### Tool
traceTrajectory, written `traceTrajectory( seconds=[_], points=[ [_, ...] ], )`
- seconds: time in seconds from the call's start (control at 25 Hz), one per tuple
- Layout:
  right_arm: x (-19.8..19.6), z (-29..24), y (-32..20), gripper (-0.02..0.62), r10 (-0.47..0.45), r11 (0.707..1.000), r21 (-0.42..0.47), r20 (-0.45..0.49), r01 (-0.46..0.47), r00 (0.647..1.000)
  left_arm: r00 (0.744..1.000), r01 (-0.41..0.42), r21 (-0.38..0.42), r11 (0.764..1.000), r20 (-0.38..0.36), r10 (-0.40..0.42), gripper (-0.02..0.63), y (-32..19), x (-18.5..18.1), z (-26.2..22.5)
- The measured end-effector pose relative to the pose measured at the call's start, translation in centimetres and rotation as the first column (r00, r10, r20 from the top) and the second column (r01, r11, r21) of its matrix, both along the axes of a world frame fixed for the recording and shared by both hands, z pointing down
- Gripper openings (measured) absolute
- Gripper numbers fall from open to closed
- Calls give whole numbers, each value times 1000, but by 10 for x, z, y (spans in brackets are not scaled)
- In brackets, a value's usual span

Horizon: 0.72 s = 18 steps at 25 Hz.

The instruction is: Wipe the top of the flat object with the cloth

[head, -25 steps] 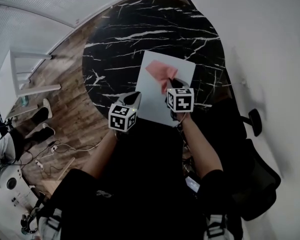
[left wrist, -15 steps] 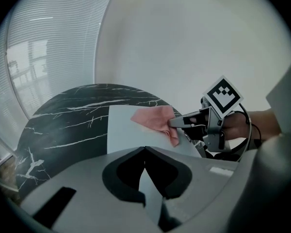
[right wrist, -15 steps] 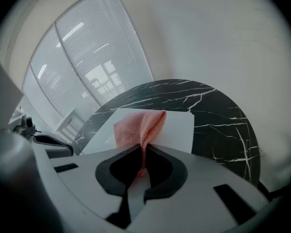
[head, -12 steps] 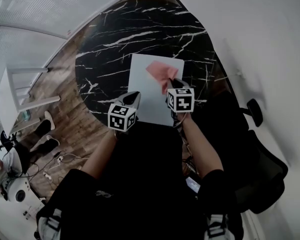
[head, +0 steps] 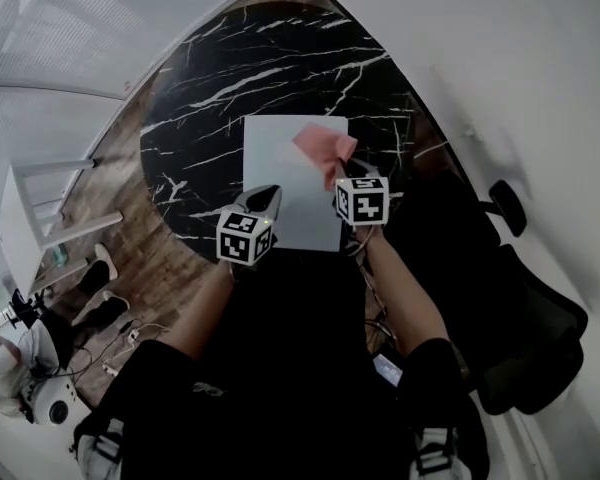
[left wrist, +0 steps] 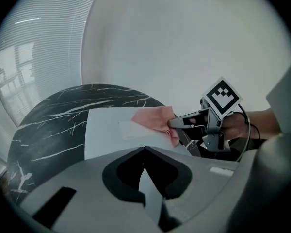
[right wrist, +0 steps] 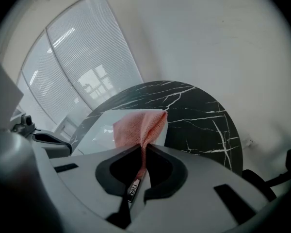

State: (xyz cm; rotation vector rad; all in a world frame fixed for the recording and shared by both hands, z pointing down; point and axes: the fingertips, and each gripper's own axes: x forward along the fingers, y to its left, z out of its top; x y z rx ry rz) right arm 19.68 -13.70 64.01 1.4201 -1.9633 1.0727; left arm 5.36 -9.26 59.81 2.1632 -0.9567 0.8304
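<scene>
Right gripper (head: 348,175), clamped on the pink mesh cloth (head: 322,146), has dragged it to the far-right corner of the pale grey flat slab (head: 280,163), so the wipe is under way; left gripper (head: 269,195) is closed and empty at the near edge.

A round black marble table (head: 230,78) with white veins stands on a wooden floor (head: 145,258), close to a white wall (head: 510,68). A black office chair (head: 540,338) sits beside it. Off to the left are a white stand (head: 12,223), some cables (head: 130,333) and window blinds (right wrist: 87,57).
</scene>
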Motion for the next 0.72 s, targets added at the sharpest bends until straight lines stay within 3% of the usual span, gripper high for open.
traceTrajectory(
  seconds=[0.72],
  points=[
    [24,4,13,8,64,998,-7,3,-64,998,999,-48,-4,999,-3,48,-2,2,16,2]
  ],
)
